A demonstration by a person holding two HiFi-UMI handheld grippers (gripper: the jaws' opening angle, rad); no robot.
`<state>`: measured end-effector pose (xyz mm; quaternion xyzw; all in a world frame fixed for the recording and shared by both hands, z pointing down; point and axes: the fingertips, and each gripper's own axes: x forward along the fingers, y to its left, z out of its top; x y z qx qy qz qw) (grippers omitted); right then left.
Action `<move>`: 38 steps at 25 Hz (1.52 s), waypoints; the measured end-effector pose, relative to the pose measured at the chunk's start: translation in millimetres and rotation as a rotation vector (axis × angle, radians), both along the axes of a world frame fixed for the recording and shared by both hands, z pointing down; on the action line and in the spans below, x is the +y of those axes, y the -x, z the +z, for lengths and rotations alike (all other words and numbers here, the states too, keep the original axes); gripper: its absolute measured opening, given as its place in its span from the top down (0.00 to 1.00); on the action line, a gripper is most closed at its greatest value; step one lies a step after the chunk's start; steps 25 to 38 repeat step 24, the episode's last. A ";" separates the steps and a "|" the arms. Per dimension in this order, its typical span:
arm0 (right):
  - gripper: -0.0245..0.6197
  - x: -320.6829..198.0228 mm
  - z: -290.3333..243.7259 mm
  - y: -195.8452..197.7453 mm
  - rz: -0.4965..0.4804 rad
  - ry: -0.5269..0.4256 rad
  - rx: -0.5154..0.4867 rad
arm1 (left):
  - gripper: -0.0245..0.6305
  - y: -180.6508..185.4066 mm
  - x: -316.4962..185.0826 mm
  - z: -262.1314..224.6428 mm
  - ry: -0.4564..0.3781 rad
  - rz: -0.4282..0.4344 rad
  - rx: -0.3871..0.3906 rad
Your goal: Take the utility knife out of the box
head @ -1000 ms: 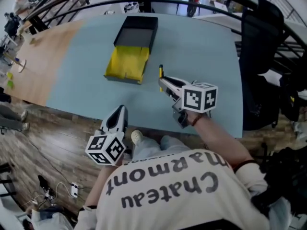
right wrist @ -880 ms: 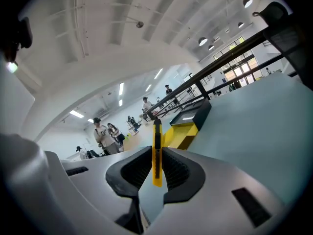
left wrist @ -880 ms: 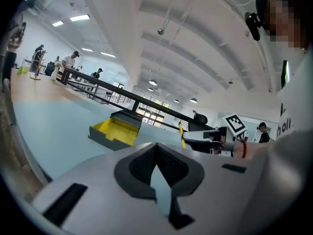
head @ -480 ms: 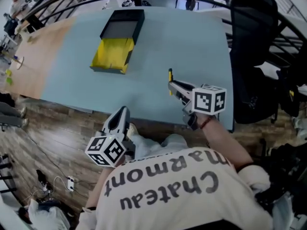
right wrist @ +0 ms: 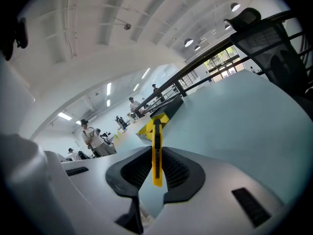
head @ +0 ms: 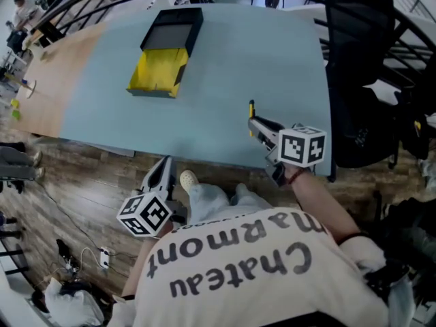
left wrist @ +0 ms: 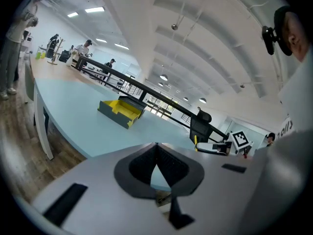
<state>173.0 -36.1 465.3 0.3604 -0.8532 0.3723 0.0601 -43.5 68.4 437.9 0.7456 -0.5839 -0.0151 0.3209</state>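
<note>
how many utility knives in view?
1: the utility knife, clamped in the right claw, over the table's near edge. The open box's yellow insert shows none; its dark half may hide more.

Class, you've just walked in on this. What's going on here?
A person holds a gripper in each hand. The right gripper is shut on a yellow knife, out of the box, which sits open farther back on the table. The left gripper is shut and empty, over the floor.
</note>
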 end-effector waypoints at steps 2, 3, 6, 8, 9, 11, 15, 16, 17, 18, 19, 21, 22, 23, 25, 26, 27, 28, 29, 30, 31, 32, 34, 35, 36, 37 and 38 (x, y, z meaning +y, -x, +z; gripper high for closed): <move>0.84 5.1 2.0 2.8 -0.019 -0.001 0.013 | 0.96 2.7 0.9 3.3 0.011 0.001 0.003; 0.84 8.0 2.5 5.0 -0.024 0.001 0.010 | 0.96 3.8 1.7 4.0 0.013 0.003 0.003; 0.84 14.9 4.0 12.2 -0.018 0.017 -0.009 | 0.96 7.9 4.8 3.9 0.008 0.022 -0.012; 0.84 18.8 4.7 15.7 -0.015 0.024 -0.007 | 0.96 12.2 7.8 4.7 0.007 0.035 -0.030; 0.84 19.6 5.4 16.0 -0.013 0.026 0.001 | 0.96 14.8 8.7 5.3 0.007 0.039 -0.036; 0.84 18.6 5.3 14.6 -0.001 0.024 0.017 | 0.96 19.3 8.4 7.0 0.007 0.043 -0.032; 0.84 20.2 3.7 15.0 0.024 0.026 0.022 | 0.96 25.9 9.9 10.6 0.009 0.046 -0.015; 0.84 21.5 4.1 15.3 0.028 0.027 0.025 | 0.96 27.2 11.1 11.2 0.009 0.048 -0.014; 0.84 22.6 4.3 15.6 0.033 0.027 0.028 | 0.96 28.4 12.3 11.6 0.008 0.049 -0.013; 0.84 23.8 4.2 16.4 0.037 0.028 0.028 | 0.96 29.6 13.5 11.7 0.007 0.049 -0.011; 0.84 25.4 3.7 17.9 0.040 0.028 0.026 | 0.96 31.0 14.8 11.5 0.006 0.050 -0.009; 0.84 30.3 2.9 22.0 0.039 0.030 0.026 | 0.96 34.0 17.1 9.6 0.000 0.050 -0.006; 0.84 33.4 2.5 24.0 0.036 0.031 0.030 | 0.96 35.5 18.2 8.2 -0.004 0.051 -0.004; 0.84 36.7 2.3 25.7 0.032 0.033 0.035 | 0.96 36.9 19.1 6.7 -0.009 0.052 -0.003; 0.84 40.0 2.1 27.3 0.028 0.035 0.041 | 0.96 38.3 20.0 5.2 -0.013 0.053 -0.002; 0.84 40.0 2.1 27.3 0.028 0.035 0.041 | 0.96 38.3 20.0 5.2 -0.013 0.053 -0.002; 0.84 40.0 2.1 27.3 0.028 0.035 0.041 | 0.96 38.3 20.0 5.2 -0.013 0.053 -0.002; 0.84 40.0 2.1 27.3 0.028 0.035 0.041 | 0.96 38.3 20.0 5.2 -0.013 0.053 -0.002; 0.84 40.0 2.1 27.3 0.028 0.035 0.041 | 0.96 38.3 20.0 5.2 -0.013 0.053 -0.002; 0.84 40.0 2.1 27.3 0.028 0.035 0.041 | 0.96 38.3 20.0 5.2 -0.013 0.053 -0.002; 0.84 40.0 2.1 27.3 0.028 0.035 0.041 | 0.96 38.3 20.0 5.2 -0.013 0.053 -0.002; 0.84 40.0 2.1 27.3 0.028 0.035 0.041 | 0.96 38.3 20.0 5.2 -0.013 0.053 -0.002; 0.84 40.0 2.1 27.3 0.028 0.035 0.041 | 0.96 38.3 20.0 5.2 -0.013 0.053 -0.002; 0.84 40.0 2.1 27.3 0.028 0.035 0.041 | 0.96 38.3 20.0 5.2 -0.013 0.053 -0.002; 0.84 40.0 2.1 27.3 0.028 0.035 0.041 | 0.96 38.3 20.0 5.2 -0.013 0.053 -0.002; 0.84 40.0 2.1 27.3 0.028 0.035 0.041 | 0.96 38.3 20.0 5.2 -0.013 0.053 -0.002; 0.84 40.0 2.1 27.3 0.028 0.035 0.041 | 0.96 38.3 20.0 5.2 -0.013 0.053 -0.002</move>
